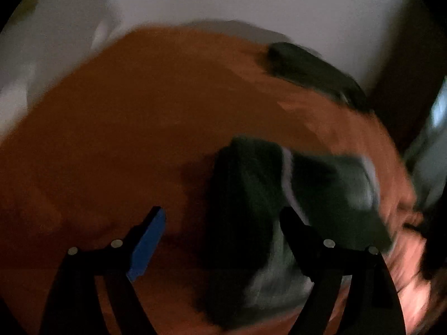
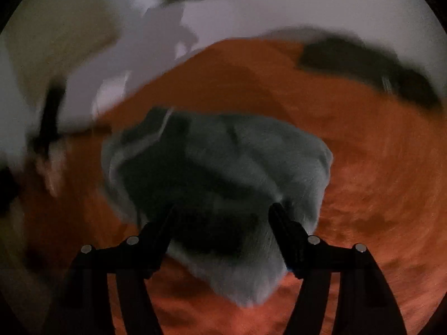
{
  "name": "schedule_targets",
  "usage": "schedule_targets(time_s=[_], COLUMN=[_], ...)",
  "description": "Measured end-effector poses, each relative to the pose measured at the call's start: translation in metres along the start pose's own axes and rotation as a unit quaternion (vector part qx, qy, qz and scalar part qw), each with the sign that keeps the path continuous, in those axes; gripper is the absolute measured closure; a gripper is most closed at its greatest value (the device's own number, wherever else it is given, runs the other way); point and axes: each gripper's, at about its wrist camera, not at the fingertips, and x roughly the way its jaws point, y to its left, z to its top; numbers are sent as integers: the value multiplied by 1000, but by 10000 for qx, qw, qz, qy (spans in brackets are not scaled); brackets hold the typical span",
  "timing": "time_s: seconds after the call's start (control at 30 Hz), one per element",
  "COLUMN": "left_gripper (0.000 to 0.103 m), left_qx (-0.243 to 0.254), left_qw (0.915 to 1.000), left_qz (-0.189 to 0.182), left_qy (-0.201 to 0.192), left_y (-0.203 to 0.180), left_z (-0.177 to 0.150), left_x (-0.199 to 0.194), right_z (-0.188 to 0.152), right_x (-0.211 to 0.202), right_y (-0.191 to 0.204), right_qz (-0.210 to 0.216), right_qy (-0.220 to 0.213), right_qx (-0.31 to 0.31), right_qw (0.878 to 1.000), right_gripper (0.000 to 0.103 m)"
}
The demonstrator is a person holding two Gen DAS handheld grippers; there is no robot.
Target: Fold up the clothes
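Both wrist views dim and motion-blurred; detail limited.

Scene: orange-brown cover [image 1: 125, 117] spread over the work surface. Dark grey-green garment [image 1: 251, 195] w/ a pale band lies bunched on it, lower centre-right in left view. In right view the same garment [image 2: 223, 162] sits as a rumpled mound directly ahead of the fingers. A second dark item [image 1: 313, 69] lies at the far edge of the cover, well apart from the garment; also seen in right view [image 2: 363, 67]. Can't tell what it is.

Left gripper [image 1: 223, 223]: jaws wide, blue pad on one finger visible. Garment lies between the fingers and partly behind the right-hand one, but pads aren't pressing on it.

Right gripper [image 2: 222, 209]: jaws moderately wide, tips over the garment's near part. Cloth between them, no pinch evident.

Judgement: neither gripper holds cloth, so step in hand looks like re-gripping for the next fold. Garment far from flat; task early or mid-way.

To do it well:
- pick two separate edge pts, one per gripper, not the middle of the mound
- take one layer only; pale band is a usable landmark for an edge
- close fully on cloth before lifting
- lift and pull apart gently to flatten, then lay down
- keep clear of the cover so it isn't pinched along w/ the garment
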Motion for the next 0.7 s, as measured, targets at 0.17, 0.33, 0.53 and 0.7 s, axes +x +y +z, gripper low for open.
schedule_targets(time_s=[0.17,0.33,0.53,0.7], left_gripper=[18,18,18,18], left_qx=[2241,3725,4714,5435], left_qw=[9745,9261,8712,8135], left_qz=[-119,135,1060,1683], left_qy=[26,-590,-872,-1201], left_y=[-53,-83,-97,-82], left_z=[-55,-109,-137,-141], left_x=[-25,-27,-2,13], right_z=[-83,-120,-107,-91], right_x=[31,63,91,104], right_y=[76,96,105,108], right_qz=[-1760,-2745,-2986,-2990], right_qy=[370,323,70,-67], right_qx=[-2816,-4443,-4671,-4658], right_qw=[9425,8522,8322,8328], right_gripper=[28,21,18,16])
